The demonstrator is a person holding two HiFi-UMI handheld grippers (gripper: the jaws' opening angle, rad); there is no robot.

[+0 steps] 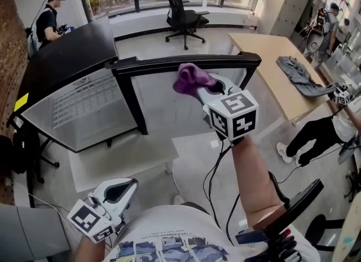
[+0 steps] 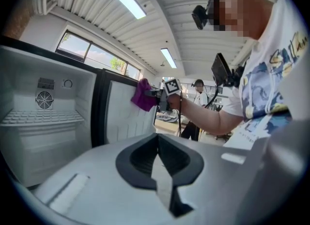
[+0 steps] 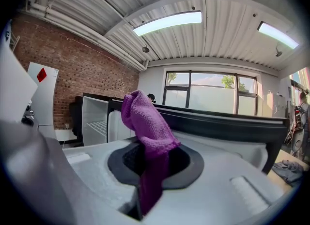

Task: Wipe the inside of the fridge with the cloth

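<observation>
**A:** Where is the cloth?

**B:** The purple cloth (image 3: 145, 127) is in the right gripper (image 3: 152, 163). The jaws are clamped on a fold of it. A bunched lobe stands above them and a tail hangs down between them. It is held up in the air near the black top edge of the open door (image 1: 186, 63). As far as I can tell it touches no part of the fridge (image 1: 84, 106).

**A:** And the other claw?

**B:** The left gripper (image 2: 157, 161) sits low, close to the person's body. Its jaws are together with nothing between them.

**A:** So no wiping yet?

**B:** I'd judge not. The cloth is outside the cabinet and well apart from the white interior.

**A:** What could go wrong from here?

**B:** Only a narrow fold is pinched. Dragging the loose lobe hard over the wire shelf (image 2: 38, 116) could snag it on the wires and pull it free. The door edge lies between the cloth and the cabinet, so a straight reach could bump it. The cables hanging from the right gripper could also catch there.

**A:** Do the views differ?

**B:** Yes. Only the left gripper view looks into the cabinet, and it shows the shelf, the fan (image 2: 44, 99) on the back wall and the door's inner face. Only the right gripper view shows how the cloth sits in the jaws. The head view alone shows both grippers at once and how far apart they are, plus the fridge's black top from above.
</observation>
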